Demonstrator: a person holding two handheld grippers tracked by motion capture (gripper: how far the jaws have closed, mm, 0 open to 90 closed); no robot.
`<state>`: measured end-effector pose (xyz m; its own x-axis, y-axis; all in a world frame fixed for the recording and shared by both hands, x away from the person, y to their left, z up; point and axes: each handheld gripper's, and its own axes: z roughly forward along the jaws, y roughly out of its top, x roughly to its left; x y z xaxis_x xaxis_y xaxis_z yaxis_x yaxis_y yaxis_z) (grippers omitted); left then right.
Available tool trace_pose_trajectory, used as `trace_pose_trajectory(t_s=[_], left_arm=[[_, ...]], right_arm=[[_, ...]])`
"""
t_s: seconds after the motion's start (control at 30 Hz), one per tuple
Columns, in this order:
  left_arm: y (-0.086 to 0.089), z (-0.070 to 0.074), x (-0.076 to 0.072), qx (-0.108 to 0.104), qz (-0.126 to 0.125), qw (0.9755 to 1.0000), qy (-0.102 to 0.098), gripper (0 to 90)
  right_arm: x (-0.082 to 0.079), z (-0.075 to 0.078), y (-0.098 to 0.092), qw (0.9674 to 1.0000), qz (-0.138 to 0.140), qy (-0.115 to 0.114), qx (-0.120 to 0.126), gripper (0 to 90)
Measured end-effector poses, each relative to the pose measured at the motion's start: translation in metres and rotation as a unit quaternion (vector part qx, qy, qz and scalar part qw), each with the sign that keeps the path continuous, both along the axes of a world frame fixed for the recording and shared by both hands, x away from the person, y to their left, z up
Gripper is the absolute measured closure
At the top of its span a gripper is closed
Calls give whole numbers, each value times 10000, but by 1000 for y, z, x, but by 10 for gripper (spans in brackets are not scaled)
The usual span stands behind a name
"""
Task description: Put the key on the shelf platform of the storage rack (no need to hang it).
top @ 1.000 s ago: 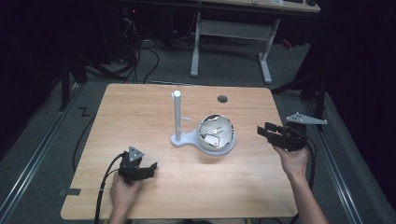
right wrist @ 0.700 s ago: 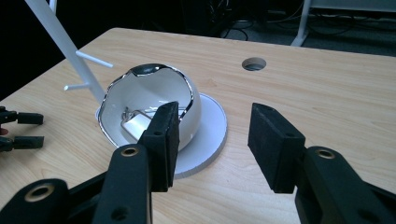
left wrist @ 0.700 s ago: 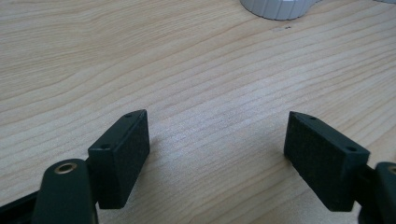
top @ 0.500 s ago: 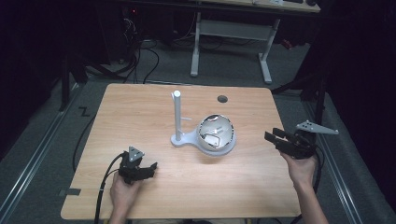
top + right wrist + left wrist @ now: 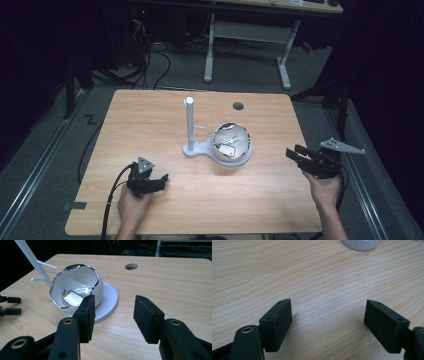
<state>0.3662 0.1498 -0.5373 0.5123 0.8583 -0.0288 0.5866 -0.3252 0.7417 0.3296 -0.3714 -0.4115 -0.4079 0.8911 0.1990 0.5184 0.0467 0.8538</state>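
Right gripper [image 5: 113,315] wide, near trinket-filled bowl [image 5: 77,287]

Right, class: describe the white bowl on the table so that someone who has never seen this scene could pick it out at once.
Start at the wooden table and find the tall white post near its middle. Beside that post, on the round end of the same white stand, sits the bowl. It is the one glossy, egg-shaped white shell with a wavy silver rim, and something small and shiny lies inside it.

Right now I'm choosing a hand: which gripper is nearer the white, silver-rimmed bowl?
Right. The right gripper sits just off the bowl's right side; the left gripper lies farther, front-left.
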Motion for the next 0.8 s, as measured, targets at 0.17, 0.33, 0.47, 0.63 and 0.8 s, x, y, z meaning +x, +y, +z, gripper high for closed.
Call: trace_pose_trajectory(t_s=[0.17, 0.33, 0.47, 0.63, 0.8], left_arm=[[0, 0, 0, 1, 4, 10000, -2, 229], [0, 0, 0, -1, 8, 10000, -3, 230], [0, 0, 0, 6, 8, 10000, -4, 230], [0, 0, 0, 9, 7, 10000, -6, 230], [-1, 0, 0, 9, 9, 10000, -4, 230]], right_arm=[[-3, -7, 1, 10000, -16, 46, 27, 525], [-2, -15, 4, 9999, 5, 102, 41, 522], [0, -20, 8, 9999, 25, 133, 14, 522], [3, -29, 14, 9998, 46, 184, -98, 522], [6, -38, 16, 9996, 8, 236, -124, 522]])
